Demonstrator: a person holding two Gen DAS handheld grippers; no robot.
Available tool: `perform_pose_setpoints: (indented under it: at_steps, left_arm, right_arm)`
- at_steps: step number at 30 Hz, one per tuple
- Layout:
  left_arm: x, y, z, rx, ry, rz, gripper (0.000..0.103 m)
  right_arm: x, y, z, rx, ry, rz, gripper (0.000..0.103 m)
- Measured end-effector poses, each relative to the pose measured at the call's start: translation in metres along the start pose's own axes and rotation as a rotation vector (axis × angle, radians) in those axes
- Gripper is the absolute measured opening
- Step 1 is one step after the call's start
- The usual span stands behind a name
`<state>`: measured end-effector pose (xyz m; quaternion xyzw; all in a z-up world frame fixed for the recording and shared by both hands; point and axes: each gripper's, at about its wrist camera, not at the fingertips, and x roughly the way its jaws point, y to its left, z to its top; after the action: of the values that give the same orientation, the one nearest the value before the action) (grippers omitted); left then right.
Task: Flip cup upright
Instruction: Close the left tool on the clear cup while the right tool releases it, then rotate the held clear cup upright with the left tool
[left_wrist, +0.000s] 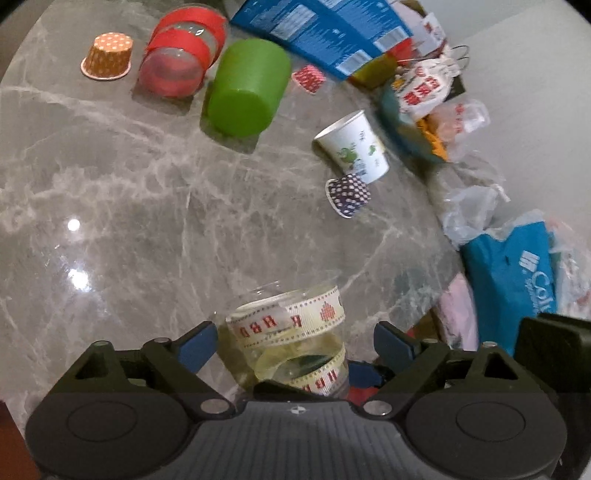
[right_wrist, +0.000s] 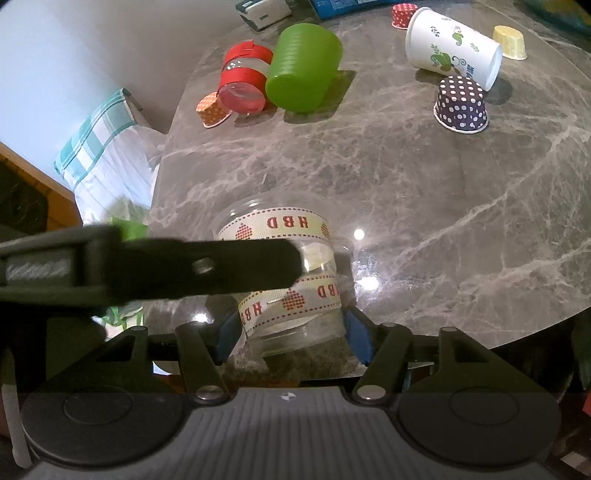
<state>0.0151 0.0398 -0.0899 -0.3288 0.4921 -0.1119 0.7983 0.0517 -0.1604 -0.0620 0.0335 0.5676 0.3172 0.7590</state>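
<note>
A clear plastic cup (left_wrist: 291, 332) wrapped in cream ribbon printed "HBD" sits at the near edge of the grey marble table. In the left wrist view it lies between the blue pads of my left gripper (left_wrist: 295, 345), whose jaws stand wide and clear of it. In the right wrist view the same cup (right_wrist: 291, 291) sits between the blue pads of my right gripper (right_wrist: 291, 332), which close against its sides. The left gripper's black finger (right_wrist: 184, 266) crosses in front of the cup there.
A green cup (left_wrist: 247, 88), a red-taped clear cup (left_wrist: 181, 59) and a white printed paper cup (left_wrist: 354, 146) lie on their sides. Orange (left_wrist: 109, 57) and purple dotted (left_wrist: 349, 194) paper cups stand inverted. Bags and boxes (left_wrist: 517, 266) crowd the right side.
</note>
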Motion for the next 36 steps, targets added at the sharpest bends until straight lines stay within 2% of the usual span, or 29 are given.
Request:
perform_pose_setpoints:
  at_steps: [9, 13, 16, 17, 19, 25, 27, 31, 34, 36]
  left_arm:
    - [0.010, -0.005, 0.004, -0.051, -0.026, 0.076, 0.081]
    - [0.014, -0.011, 0.004, -0.025, -0.031, 0.105, 0.071]
    - [0.015, -0.014, 0.004, 0.000, -0.035, 0.122, 0.070]
    - [0.014, -0.014, 0.004, 0.002, -0.038, 0.123, 0.069]
    - [0.014, -0.015, 0.003, 0.013, -0.043, 0.128, 0.069]
    - [0.015, -0.018, 0.000, 0.036, -0.058, 0.126, 0.068]
    - [0.015, -0.018, -0.001, 0.037, -0.064, 0.128, 0.068]
    - [0.015, -0.024, -0.002, 0.056, -0.068, 0.144, 0.067]
    - [0.012, -0.031, 0.000, 0.081, -0.075, 0.146, 0.067]
    - [0.008, -0.033, 0.001, 0.087, -0.088, 0.136, 0.067]
  right_arm:
    - [-0.001, 0.001, -0.005, -0.023, 0.001, 0.028, 0.063]
    - [-0.003, -0.002, -0.007, -0.024, -0.005, 0.046, 0.063]
    - [-0.004, -0.004, -0.010, -0.032, -0.011, 0.055, 0.063]
    - [-0.005, -0.005, -0.011, -0.040, -0.016, 0.054, 0.064]
    - [-0.010, -0.008, -0.014, -0.052, -0.031, 0.060, 0.075]
    - [-0.040, -0.031, -0.031, -0.052, -0.178, 0.050, 0.095]
    - [-0.050, -0.040, -0.038, -0.027, -0.243, 0.055, 0.096]
    - [-0.064, -0.064, -0.051, 0.091, -0.357, 0.135, 0.099]
    - [-0.066, -0.078, -0.057, 0.152, -0.402, 0.187, 0.100]
    - [-0.066, -0.084, -0.058, 0.168, -0.412, 0.184, 0.100]
